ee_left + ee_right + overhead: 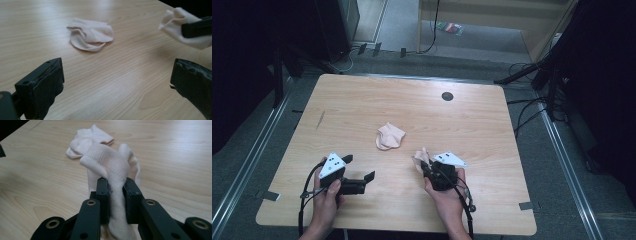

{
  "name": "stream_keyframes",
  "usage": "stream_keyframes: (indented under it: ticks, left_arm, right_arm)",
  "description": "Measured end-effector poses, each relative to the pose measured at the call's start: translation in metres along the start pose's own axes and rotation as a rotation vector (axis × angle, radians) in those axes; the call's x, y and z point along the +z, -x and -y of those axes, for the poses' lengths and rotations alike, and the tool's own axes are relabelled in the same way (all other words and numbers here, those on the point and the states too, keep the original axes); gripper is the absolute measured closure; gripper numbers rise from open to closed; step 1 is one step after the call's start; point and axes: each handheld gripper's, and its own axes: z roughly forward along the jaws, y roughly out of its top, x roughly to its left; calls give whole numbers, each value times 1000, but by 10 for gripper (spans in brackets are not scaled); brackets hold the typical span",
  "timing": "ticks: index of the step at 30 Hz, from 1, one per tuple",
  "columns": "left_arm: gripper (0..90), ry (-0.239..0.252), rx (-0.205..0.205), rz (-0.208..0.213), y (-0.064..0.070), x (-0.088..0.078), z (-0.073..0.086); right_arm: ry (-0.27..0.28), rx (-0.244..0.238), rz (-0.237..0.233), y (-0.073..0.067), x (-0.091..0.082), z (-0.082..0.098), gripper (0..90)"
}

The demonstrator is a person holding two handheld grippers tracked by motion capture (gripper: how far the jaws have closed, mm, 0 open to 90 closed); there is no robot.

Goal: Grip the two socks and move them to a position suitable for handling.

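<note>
Two pale pink socks are on the wooden table (362,100). One sock (389,136) (90,36) (87,140) lies crumpled near the table's middle. My right gripper (426,167) (116,192) is shut on the second sock (421,158) (110,167) (180,25), which bulges up over the jaws at the front right. My left gripper (357,172) (117,82) stands open at the front left, its jaws wide apart over bare wood, well short of the crumpled sock.
A round black cable hole (447,96) sits at the back of the table. Cables trail over the floor behind and to the right. Dark stands flank the table on both sides.
</note>
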Motion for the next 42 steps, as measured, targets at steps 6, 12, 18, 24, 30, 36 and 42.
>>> stream_keyframes:
  ticks: [6,12,18,24,30,36,42]
  left_arm:
    - [0,-11,7,33,10,9,1]
    - [0,-21,35,56,17,13,3]
    - [0,-31,19,43,12,15,8]
    - [0,-34,10,41,8,14,9]
    - [0,-35,-3,60,8,14,10]
    - [0,-39,-3,69,9,15,11]
    - [0,-47,3,71,10,16,11]
  right_arm:
    - [-27,-19,-22,-17,10,6,774]
    - [-45,-33,-43,-35,21,12,774]
    - [-62,-21,-66,-39,31,17,391]
    - [6,43,-64,-13,6,3,509]
    - [-19,40,-113,-1,0,2,778]
    - [-113,-11,-189,-10,20,13,838]
    - [-110,-26,-120,-12,34,17,601]
